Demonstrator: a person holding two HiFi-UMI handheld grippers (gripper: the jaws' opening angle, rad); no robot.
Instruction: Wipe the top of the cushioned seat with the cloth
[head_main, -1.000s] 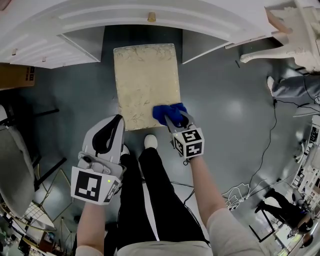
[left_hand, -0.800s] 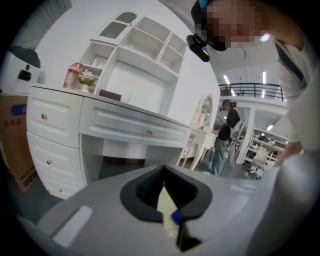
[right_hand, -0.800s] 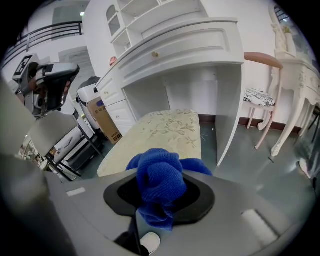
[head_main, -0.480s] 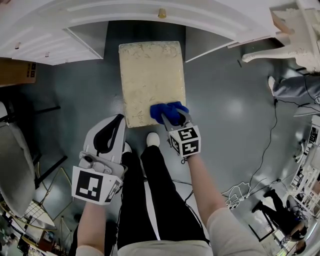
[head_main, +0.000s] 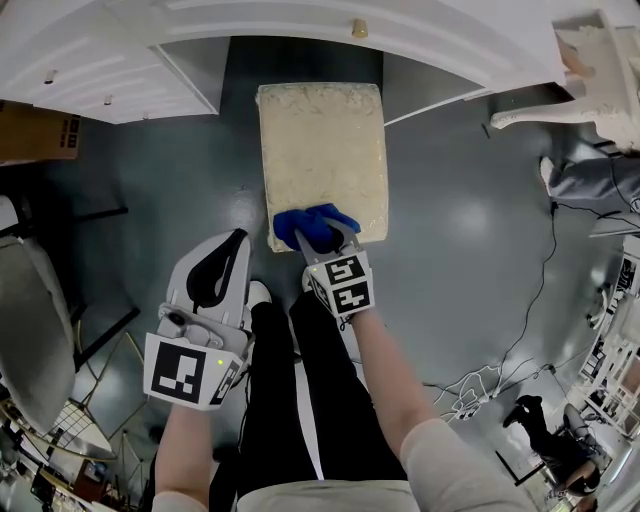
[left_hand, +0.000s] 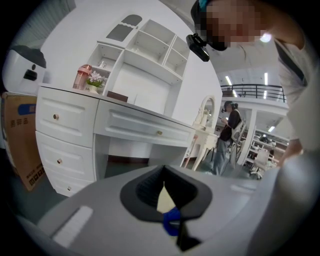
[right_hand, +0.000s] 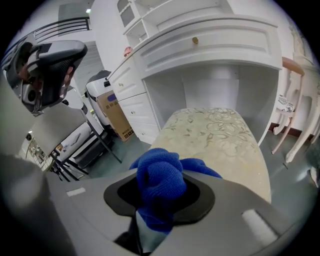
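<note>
the white dresser (head_main: 100, 60) stood over the far end of the cushioned seat (head_main: 322, 130). my left claw (head_main: 238, 238) hung clenched on nothing, off the seat's near left corner. my right claw (head_main: 322, 238) gripped the blue cloth (head_main: 310, 224), which lay on the seat's near edge.

cloth (right_hand: 159, 182): blue knitted fabric, fuzzy, matt
cushioned seat (head_main: 322, 140): cream patterned upholstery fabric, faint sheen
floor (head_main: 470, 220): grey, smooth, glossy
dressing table (head_main: 250, 30): white paint, smooth
cardboard box (head_main: 35, 135): brown, matt
</note>
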